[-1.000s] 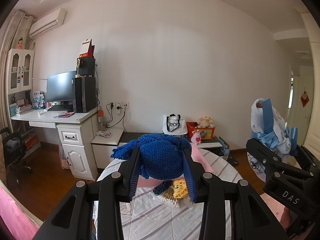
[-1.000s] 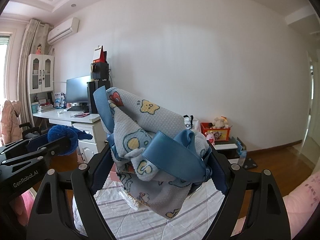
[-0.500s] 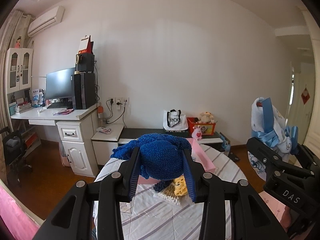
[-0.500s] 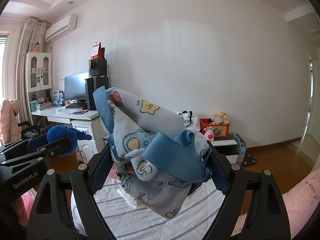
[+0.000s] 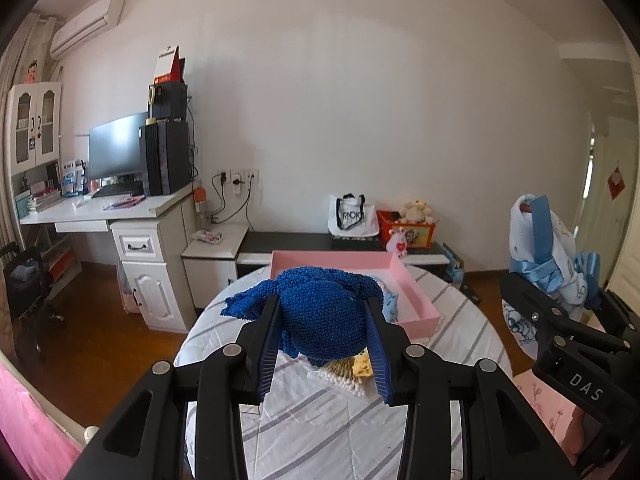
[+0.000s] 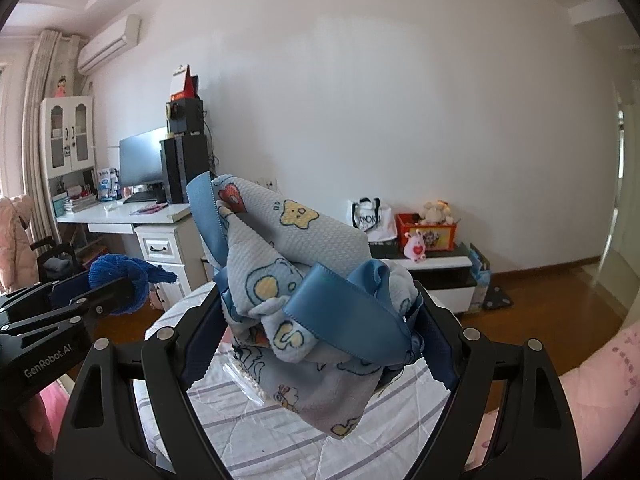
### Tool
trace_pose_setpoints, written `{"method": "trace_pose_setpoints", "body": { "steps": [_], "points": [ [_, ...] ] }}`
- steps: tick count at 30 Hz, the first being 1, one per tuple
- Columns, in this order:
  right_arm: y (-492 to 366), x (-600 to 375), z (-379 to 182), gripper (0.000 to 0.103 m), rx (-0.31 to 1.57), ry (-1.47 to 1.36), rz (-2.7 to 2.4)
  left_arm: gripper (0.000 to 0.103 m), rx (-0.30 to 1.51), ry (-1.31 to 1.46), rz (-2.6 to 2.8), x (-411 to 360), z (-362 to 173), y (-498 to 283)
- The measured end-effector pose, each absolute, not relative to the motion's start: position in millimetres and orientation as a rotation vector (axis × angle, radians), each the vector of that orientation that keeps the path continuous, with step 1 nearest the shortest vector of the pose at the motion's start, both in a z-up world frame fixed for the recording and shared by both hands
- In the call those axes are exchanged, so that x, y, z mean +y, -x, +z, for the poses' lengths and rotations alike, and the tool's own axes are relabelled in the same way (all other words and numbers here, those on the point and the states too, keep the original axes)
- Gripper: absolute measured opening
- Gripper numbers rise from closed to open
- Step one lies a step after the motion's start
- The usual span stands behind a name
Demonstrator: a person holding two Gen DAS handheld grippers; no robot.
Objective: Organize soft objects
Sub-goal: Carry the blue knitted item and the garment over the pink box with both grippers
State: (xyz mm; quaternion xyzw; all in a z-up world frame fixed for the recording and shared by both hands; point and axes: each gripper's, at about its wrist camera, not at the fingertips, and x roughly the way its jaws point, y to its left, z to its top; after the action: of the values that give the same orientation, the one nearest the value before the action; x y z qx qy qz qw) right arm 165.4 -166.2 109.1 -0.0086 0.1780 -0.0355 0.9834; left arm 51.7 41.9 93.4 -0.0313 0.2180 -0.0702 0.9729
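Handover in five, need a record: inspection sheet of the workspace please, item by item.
Surface: round table under a white cloth with grey stripes.
Job's things: blue knitted piece held in the left tool; light blue printed cloth with satin ribbon held in the right tool; open pink tray on the table's far side, a bit of pale blue fabric in it.
Clutter: cotton swabs and a yellow item on the cloth.
Grippers: both clamped on their loads, above the table.
Cables: wall-socket leads by the desk.
Surroundings: desk with monitor, low cabinet with toys, wooden floor.
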Motion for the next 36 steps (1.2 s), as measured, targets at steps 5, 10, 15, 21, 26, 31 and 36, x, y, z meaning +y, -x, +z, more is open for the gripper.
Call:
{"method": "trace_pose_setpoints", "body": {
  "steps": [5, 10, 15, 21, 26, 31, 36],
  "points": [
    [-183, -170, 97, 0.083, 0.407, 0.005, -0.085, 0.037, 0.497, 0.066, -0.14, 37, 92, -85],
    [-200, -177, 82, 0.083, 0.456, -0.012, -0.089, 0.037, 0.552, 0.063, -0.135, 29, 94, -126],
    [-219, -183, 71, 0.083, 0.499, -0.017, -0.1, 0.037, 0.61, 0.065, -0.138, 22, 94, -174],
    [-245, -190, 57, 0.083, 0.558, -0.027, -0.118, 0.037, 0.674, 0.077, -0.135, 15, 96, -237],
    [-262, -196, 46, 0.083, 0.601, -0.035, -0.125, 0.037, 0.704, 0.078, -0.135, 13, 98, -284],
    [-286, -201, 38, 0.083, 0.636, -0.039, -0.122, 0.037, 0.728, 0.084, -0.129, 12, 96, -327],
    [-308, -203, 30, 0.083, 0.663, -0.037, -0.114, 0.037, 0.753, 0.084, -0.128, 13, 89, -369]
  ]
}}
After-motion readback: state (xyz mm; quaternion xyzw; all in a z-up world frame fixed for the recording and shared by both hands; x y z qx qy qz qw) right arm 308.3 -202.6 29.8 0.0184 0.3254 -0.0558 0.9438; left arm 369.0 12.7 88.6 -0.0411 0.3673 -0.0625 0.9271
